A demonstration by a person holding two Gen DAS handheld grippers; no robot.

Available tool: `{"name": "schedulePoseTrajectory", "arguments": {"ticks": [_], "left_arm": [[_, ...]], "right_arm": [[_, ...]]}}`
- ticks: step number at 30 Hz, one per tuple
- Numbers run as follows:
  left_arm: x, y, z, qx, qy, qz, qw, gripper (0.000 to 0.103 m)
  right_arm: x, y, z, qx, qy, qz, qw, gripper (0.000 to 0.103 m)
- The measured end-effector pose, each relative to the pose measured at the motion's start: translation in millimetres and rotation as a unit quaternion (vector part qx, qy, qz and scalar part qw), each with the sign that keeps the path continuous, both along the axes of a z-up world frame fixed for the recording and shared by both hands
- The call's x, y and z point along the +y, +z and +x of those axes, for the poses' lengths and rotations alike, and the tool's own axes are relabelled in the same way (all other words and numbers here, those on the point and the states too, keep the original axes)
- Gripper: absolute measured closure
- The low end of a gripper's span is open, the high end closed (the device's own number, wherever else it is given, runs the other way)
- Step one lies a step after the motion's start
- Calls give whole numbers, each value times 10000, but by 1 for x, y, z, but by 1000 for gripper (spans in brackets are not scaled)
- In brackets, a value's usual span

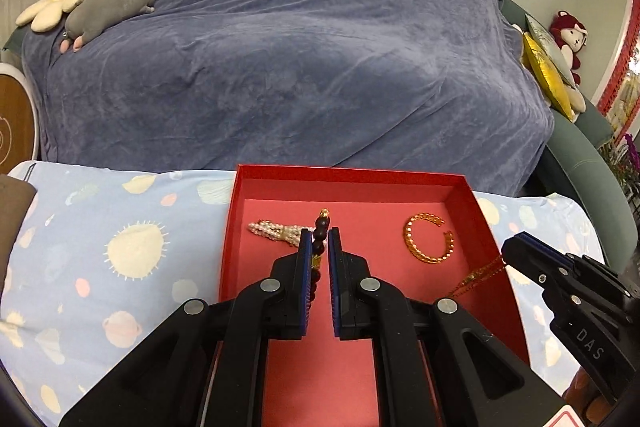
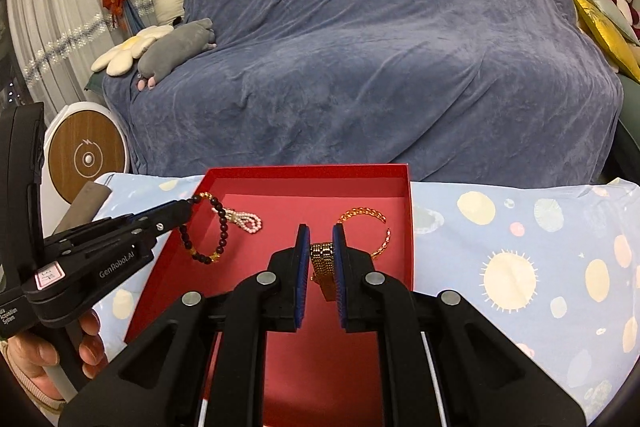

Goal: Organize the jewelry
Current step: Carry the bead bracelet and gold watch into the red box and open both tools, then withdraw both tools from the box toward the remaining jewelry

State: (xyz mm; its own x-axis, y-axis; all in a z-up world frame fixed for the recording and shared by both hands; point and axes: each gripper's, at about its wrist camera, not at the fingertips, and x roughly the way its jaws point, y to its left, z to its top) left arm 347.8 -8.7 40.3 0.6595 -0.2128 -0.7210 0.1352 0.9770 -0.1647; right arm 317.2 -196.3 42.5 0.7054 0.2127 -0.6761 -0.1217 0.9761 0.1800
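Red box (image 2: 404, 227), gold bangle (image 1: 428, 239), perhaps maroon beads (image 2: 204, 227), blue planet-print cloth (image 2: 520, 267)

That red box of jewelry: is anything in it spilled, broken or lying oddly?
Nothing looks spilled or broken. The pearl bracelet and the open gold cuff lie flat in the red box. The dark bead bracelet hangs from the left gripper, and a gold chain band from the right gripper.

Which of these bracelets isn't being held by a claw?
The open gold cuff and the pearl piece lie loose in the red box. The dark beaded bracelet and gold chain are gripped.
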Motion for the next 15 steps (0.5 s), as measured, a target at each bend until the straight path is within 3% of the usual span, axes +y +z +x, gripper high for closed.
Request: {"name": "schedulePoseTrajectory", "arguments": {"ticks": [1,3,6,8,10,15], "left_arm": [[2,-4,4,36,55,42,10000,91],[6,-11,8,180,145,90,9997,60],[11,-6,-5,5,144,172,9997,52],[13,0,-18,-107,88,267,9995,43],[18,8,-39,-222,82,305,9993,38],[26,15,-97,-255,23,345,9991,31]], "right_arm": [[-1,-5,3,34,-31,-46,10000,92],[-8,-9,2,47,-145,-81,9999,91],[-21,-5,-10,7,-223,30,9997,88],[-28,6,-28,-115,-260,5,9996,73],[-33,15,-48,-207,-246,-46,9995,67],[-41,33,-100,-240,-203,44,9995,62]]}}
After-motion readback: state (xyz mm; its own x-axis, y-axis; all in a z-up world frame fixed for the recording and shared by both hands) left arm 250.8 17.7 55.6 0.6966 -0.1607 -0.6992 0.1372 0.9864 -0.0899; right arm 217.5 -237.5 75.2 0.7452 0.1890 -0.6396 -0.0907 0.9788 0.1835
